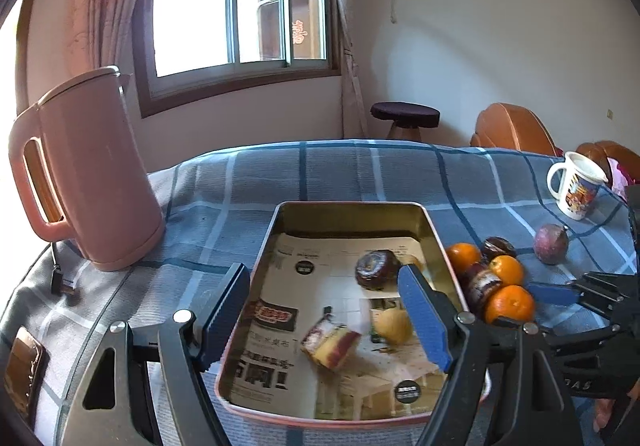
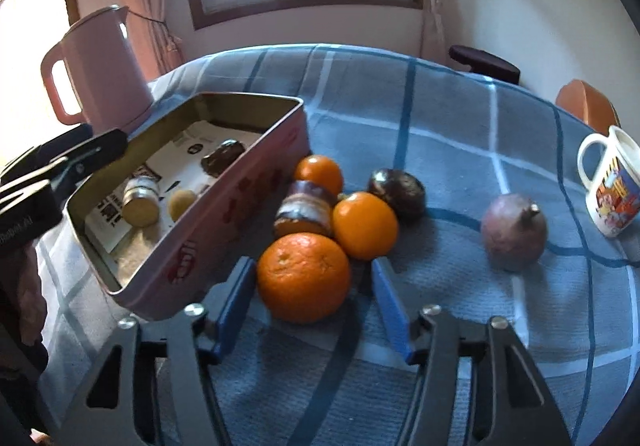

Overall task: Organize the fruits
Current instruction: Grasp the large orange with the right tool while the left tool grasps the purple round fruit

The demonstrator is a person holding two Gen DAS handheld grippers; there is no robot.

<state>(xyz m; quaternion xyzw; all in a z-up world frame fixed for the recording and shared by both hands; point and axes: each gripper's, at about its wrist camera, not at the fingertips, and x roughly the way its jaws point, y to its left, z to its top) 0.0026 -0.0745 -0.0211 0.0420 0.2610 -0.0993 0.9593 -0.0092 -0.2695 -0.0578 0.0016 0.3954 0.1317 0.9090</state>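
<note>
Three oranges lie on the blue checked cloth beside a pink tin (image 2: 224, 214). My right gripper (image 2: 312, 304) stands open around the nearest orange (image 2: 304, 278). Its left pad is at the fruit's side and its right pad (image 2: 390, 310) is a little apart from it. Behind that orange lie two more oranges (image 2: 365, 226) (image 2: 320, 172), a round cake roll (image 2: 306, 210) and a dark wrinkled fruit (image 2: 398, 190). A purple passion fruit (image 2: 514, 232) sits further right. My left gripper (image 1: 326, 314) hangs open over the tin (image 1: 264, 246), holding nothing. The tin holds a chocolate pastry (image 1: 376, 270), a yellow fruit (image 1: 394, 324) and a cake slice (image 1: 330, 342).
A pink kettle (image 1: 92, 174) stands at the back left, with its plug (image 1: 62, 280) on the cloth. A printed mug (image 2: 612, 198) stands at the far right. A brown flat object (image 1: 22, 370) lies at the table's left edge. A stool (image 1: 404, 116) and orange chairs stand beyond the table.
</note>
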